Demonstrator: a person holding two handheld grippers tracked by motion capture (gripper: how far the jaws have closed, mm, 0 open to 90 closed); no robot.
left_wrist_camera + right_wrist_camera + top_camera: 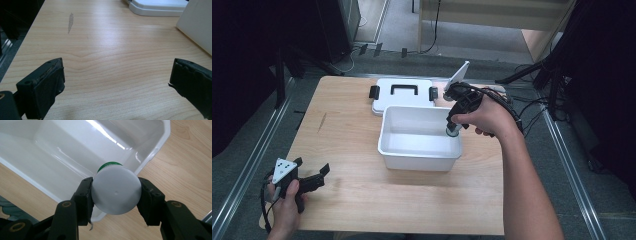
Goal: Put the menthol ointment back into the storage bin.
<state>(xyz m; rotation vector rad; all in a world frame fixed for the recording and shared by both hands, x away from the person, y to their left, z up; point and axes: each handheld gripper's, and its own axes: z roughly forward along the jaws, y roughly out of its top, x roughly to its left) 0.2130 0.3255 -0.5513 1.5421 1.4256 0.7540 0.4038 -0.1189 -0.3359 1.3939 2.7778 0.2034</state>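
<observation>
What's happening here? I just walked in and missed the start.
A person's right gripper is shut on a white-capped bottle, holding it over the near right corner of the open white bin. The bin's lid lies on the table behind it. The left gripper rests open near the table's front left edge.

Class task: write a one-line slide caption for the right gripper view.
Right gripper clamps a white-capped bottle above the white tub's rim.

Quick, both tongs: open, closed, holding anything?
Left tongs: open, nothing between the jaws, low over the table.
Right tongs: closed on a white-capped bottle, over the bin's rim.
</observation>
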